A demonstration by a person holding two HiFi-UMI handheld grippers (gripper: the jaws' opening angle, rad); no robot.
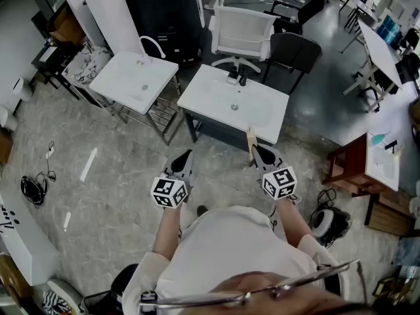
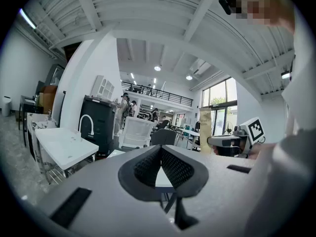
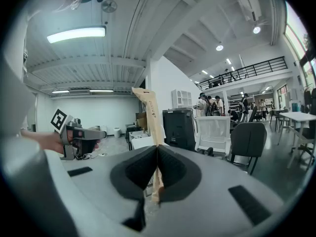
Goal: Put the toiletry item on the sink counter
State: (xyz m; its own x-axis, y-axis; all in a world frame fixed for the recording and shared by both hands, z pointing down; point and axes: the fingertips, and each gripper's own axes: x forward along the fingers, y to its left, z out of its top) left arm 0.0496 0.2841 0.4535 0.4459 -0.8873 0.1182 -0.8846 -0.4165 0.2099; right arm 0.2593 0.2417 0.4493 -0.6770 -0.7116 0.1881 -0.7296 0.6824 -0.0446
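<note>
The toiletry item (image 3: 150, 117) is a flat tan paper-wrapped pack that stands upright in my right gripper (image 3: 157, 154), whose jaws are shut on its lower end. In the head view the pack (image 1: 250, 140) sticks up from the right gripper (image 1: 258, 152), just short of the front edge of the white sink counter (image 1: 209, 110). My left gripper (image 1: 186, 156) hovers level beside it over the floor, shut with nothing between its pads (image 2: 148, 167). In the left gripper view, the pack (image 2: 205, 130) shows off to the right.
A second white sink unit (image 1: 125, 84) with a curved faucet stands to the left of the first. Behind the counter are a white chair (image 1: 243, 35), a black chair (image 1: 295, 52) and a black cabinet (image 1: 164, 12). A wooden stand (image 1: 357, 166) is at the right, with cables (image 1: 33, 189) on the floor.
</note>
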